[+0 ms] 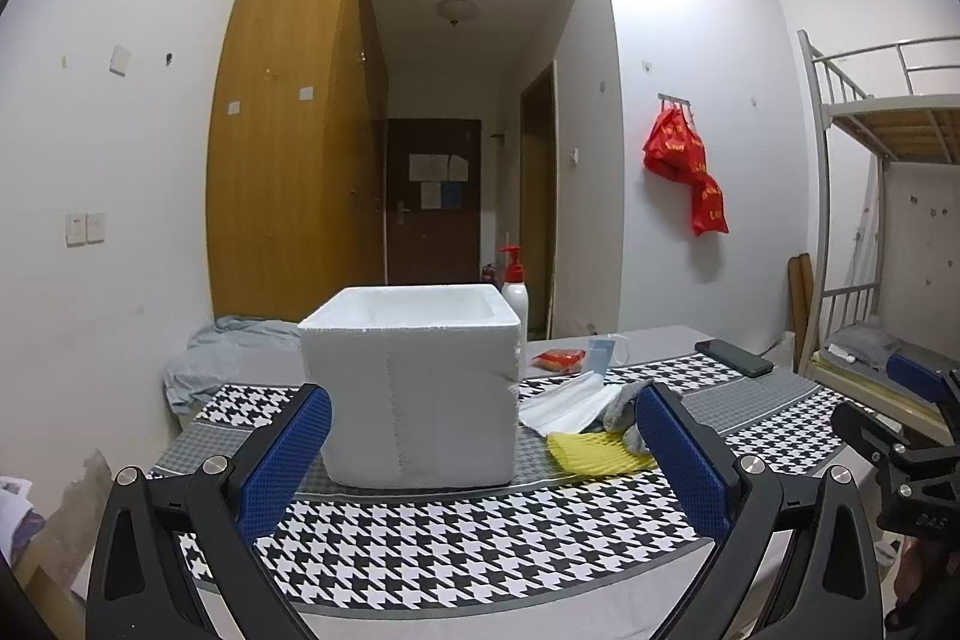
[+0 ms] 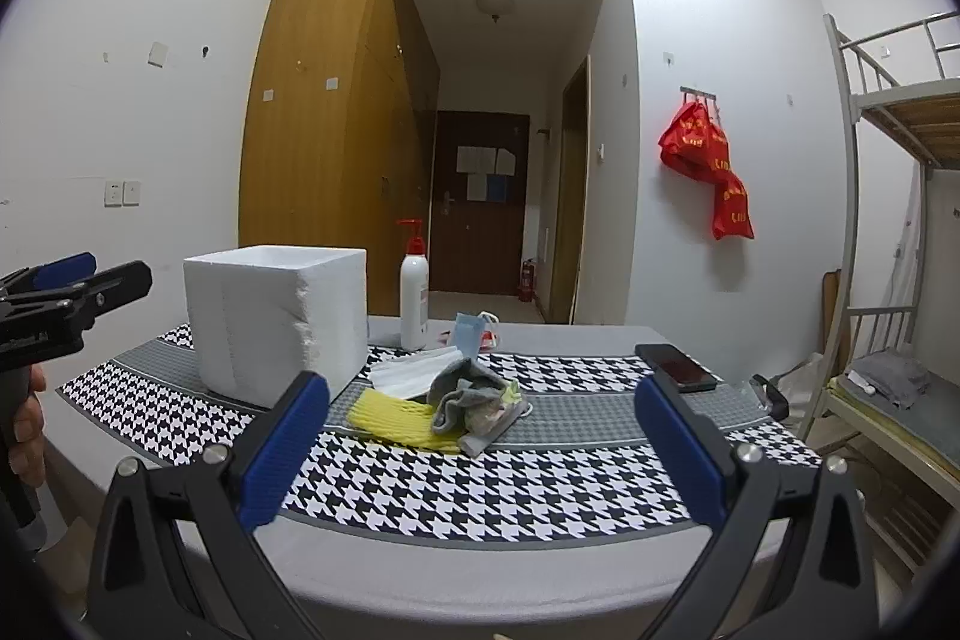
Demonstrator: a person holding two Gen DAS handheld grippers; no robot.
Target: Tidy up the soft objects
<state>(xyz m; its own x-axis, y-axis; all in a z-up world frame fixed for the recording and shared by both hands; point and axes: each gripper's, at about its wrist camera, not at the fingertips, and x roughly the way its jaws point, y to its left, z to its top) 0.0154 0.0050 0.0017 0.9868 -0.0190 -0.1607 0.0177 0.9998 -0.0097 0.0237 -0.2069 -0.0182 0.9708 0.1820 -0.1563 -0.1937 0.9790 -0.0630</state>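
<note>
Soft things — a crumpled grey sock (image 2: 474,403), a yellow foam net sleeve (image 2: 393,418) and a white folded cloth (image 2: 414,370) — lay heaped on the houndstooth-patterned table cover (image 2: 480,490), just right of the open white styrofoam box (image 2: 276,322), probably their destination. The right gripper (image 2: 480,448) hung before the pile, blue-padded jaws spread wide and empty, seemingly lined up for a first pick. The left gripper (image 1: 480,454) faced the box, equally agape, perhaps ready to steady it.
</note>
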